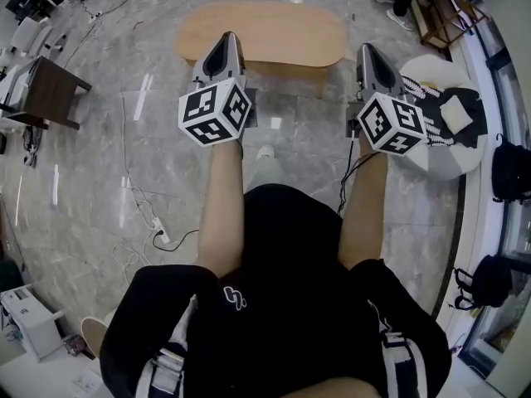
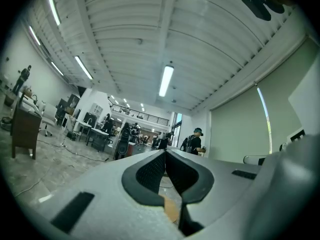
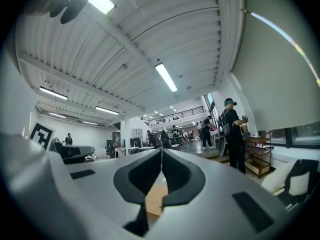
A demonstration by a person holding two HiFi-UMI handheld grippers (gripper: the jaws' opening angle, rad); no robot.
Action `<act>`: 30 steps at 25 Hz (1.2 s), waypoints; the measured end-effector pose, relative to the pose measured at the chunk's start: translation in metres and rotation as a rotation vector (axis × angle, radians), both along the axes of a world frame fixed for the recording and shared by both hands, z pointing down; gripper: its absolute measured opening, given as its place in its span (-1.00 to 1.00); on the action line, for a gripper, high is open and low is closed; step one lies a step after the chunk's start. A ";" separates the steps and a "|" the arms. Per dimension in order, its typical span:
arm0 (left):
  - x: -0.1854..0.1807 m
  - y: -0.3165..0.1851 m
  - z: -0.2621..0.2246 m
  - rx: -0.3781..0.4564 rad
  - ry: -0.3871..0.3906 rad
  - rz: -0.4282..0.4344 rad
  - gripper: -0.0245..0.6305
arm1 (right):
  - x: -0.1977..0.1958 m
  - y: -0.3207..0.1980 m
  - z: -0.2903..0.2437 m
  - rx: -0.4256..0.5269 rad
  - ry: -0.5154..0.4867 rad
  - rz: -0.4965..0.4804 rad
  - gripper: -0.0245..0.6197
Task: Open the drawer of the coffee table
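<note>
Pointing level ahead of the person, the left gripper and the right gripper both have their jaws clenched together on nothing. The coffee table lies ahead of and below them on the floor, its oval wooden top running crosswise from one gripper to the other. The left one looks nearer its middle, while the right sits by its right end. Only the head view shows the whole top; each gripper view catches just a tan sliver beneath its jaws. No view shows the drawer front, which is probably on the near side under the top.
</note>
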State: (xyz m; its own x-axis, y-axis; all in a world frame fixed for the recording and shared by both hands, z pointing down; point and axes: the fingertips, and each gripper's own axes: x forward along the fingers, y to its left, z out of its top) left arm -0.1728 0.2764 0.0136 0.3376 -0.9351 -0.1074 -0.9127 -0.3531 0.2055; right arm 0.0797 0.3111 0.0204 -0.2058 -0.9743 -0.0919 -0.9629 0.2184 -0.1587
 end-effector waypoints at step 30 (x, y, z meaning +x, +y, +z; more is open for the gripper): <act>0.012 -0.306 0.064 -0.068 -0.004 0.059 -0.89 | 0.000 -0.281 0.078 -0.062 -0.027 0.015 -0.89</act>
